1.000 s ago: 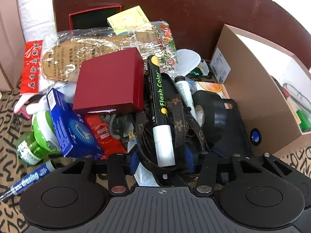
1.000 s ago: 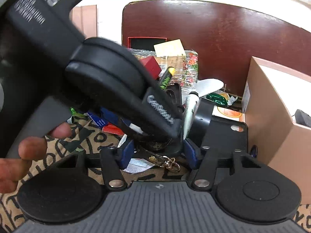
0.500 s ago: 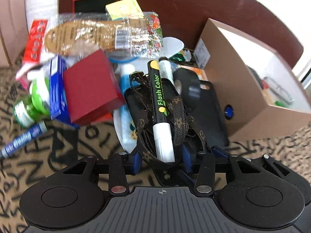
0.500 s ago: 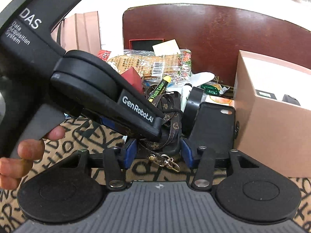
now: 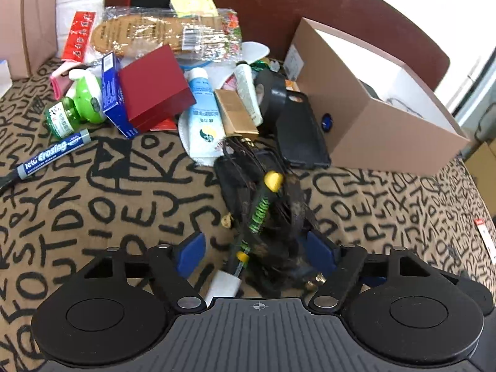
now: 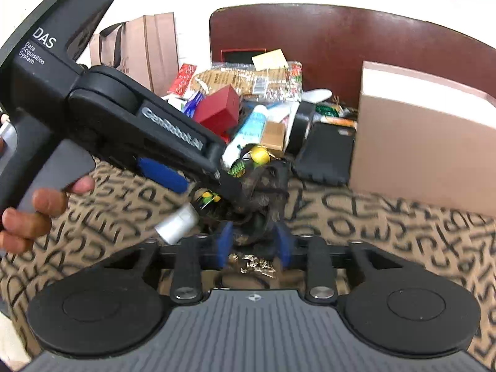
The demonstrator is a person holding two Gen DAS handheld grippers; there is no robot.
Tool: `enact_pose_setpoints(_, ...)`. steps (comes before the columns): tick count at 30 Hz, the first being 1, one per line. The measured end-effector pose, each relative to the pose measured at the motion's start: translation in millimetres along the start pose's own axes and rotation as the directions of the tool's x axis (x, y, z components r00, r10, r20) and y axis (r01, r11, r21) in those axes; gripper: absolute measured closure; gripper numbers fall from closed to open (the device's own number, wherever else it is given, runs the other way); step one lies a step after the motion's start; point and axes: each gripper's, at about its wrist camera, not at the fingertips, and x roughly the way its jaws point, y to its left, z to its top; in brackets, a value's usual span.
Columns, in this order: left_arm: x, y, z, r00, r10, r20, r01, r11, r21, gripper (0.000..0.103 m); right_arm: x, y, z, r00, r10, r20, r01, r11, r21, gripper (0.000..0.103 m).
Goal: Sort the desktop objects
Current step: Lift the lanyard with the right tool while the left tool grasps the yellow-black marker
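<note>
Right tool (image 6: 252, 241): pinching brown strap bundle (image 6: 263, 198). Left tool (image 5: 255, 249): just spread wide, marker (image 5: 259, 214) and strap loose between.

Left hand-held gripper (image 5: 255, 249) had just spread its jaws wide; right hand-held gripper (image 6: 252, 241) squeezed tight, both angled downward, person's fingers (image 6: 37, 214) wrapping the left handle.

We note a patterned cloth (image 5: 93, 198) covering the surface, a dark red chair back (image 6: 341, 46) behind, a paper bag (image 6: 145, 49) left.
</note>
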Motion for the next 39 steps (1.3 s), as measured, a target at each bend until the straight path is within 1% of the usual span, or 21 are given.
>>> enact_pose_setpoints(2,0,-3,-3,1.000,0.020,-0.005,-0.020,1.000,0.023,0.022,-4,-3,-5,1.000,-0.016,-0.009,0.016,1.000,0.012,0.070)
enact_pose_setpoints(5,0,-6,-8,0.998,0.069,-0.011,-0.068,0.994,0.081,0.028,-11,-6,-4,1.000,-0.024,0.018,0.023,0.999,0.037,0.067)
enact_pose_setpoints(7,-4,-1,-12,0.997,0.073,-0.015,-0.071,0.993,0.095,0.028,-14,-4,-1,0.999,-0.022,0.042,0.021,0.999,0.029,0.052)
enact_pose_setpoints(8,-6,2,-15,0.996,0.089,-0.015,-0.087,0.991,0.102,0.028,-13,-1,1,0.998,-0.025,0.050,0.024,1.000,0.016,0.046)
enact_pose_setpoints(9,-5,5,-18,0.994,0.109,-0.019,-0.106,0.988,0.109,0.028,-11,2,2,0.998,-0.022,0.050,0.022,1.000,-0.001,0.037)
enact_pose_setpoints(10,-2,8,-20,0.991,0.130,-0.030,-0.126,0.985,0.117,0.030,-8,4,2,0.999,-0.018,0.049,0.019,1.000,-0.016,0.032)
enact_pose_setpoints(11,2,11,-20,0.989,0.145,-0.042,-0.139,0.984,0.115,0.031,-5,7,2,0.999,-0.019,0.048,0.020,0.999,-0.025,0.032)
enact_pose_setpoints(13,8,21,-21,0.989,0.139,-0.059,-0.133,0.987,0.093,0.037,5,11,4,0.999,-0.022,0.036,0.023,0.999,-0.036,0.032)
enact_pose_setpoints(14,7,21,-20,0.988,0.144,-0.049,-0.139,0.986,0.089,0.042,7,12,5,0.999,-0.032,0.037,0.033,0.999,-0.037,0.032)
enact_pose_setpoints(15,7,20,-19,0.988,0.149,-0.045,-0.144,0.985,0.100,0.064,9,13,6,0.998,-0.043,0.037,0.044,0.998,-0.042,0.032)
enact_pose_setpoints(16,9,18,-17,0.988,0.148,-0.047,-0.142,0.983,0.116,0.074,10,13,7,0.998,-0.044,0.033,0.045,0.998,-0.047,0.032)
enact_pose_setpoints(18,9,14,-15,0.987,0.152,-0.053,-0.143,0.978,0.150,0.078,12,13,7,0.999,-0.031,0.025,0.033,0.998,-0.049,0.032)
enact_pose_setpoints(21,3,14,-18,0.992,0.099,-0.079,-0.085,0.982,0.166,0.084,11,13,7,0.999,-0.039,0.022,0.040,0.998,-0.053,0.031)
enact_pose_setpoints(23,-5,17,-24,0.991,0.097,-0.087,-0.080,0.981,0.179,0.084,10,11,6,0.999,-0.042,0.021,0.043,0.998,-0.045,0.029)
enact_pose_setpoints(26,-17,25,-36,0.987,0.126,-0.103,-0.103,0.974,0.202,0.084,12,9,7,0.999,-0.044,0.015,0.044,0.998,-0.040,0.028)
enact_pose_setpoints(28,-26,33,-44,0.984,0.142,-0.109,-0.118,0.973,0.197,0.087,13,10,7,0.999,-0.041,0.015,0.041,0.998,-0.046,0.025)
enact_pose_setpoints(30,-33,41,-47,0.982,0.158,-0.106,-0.139,0.976,0.170,0.085,15,12,8,0.999,-0.041,0.016,0.041,0.998,-0.050,0.022)
enact_pose_setpoints(31,-34,44,-47,0.982,0.160,-0.103,-0.143,0.977,0.158,0.065,16,13,9,0.999,-0.040,0.016,0.041,0.998,-0.051,0.020)
enact_pose_setpoints(32,-35,45,-47,0.983,0.159,-0.096,-0.144,0.978,0.150,0.063,19,15,10,0.999,-0.039,0.015,0.040,0.998,-0.051,0.019)
enact_pose_setpoints(34,-32,46,-44,0.982,0.170,-0.085,-0.158,0.978,0.139,0.049,25,17,13,0.999,-0.037,0.012,0.037,0.998,-0.050,0.019)
enact_pose_setpoints(39,-19,42,-36,0.983,0.166,-0.076,-0.156,0.980,0.123,0.043,48,17,19,0.999,-0.044,-0.024,0.043,0.999,-0.033,0.018)
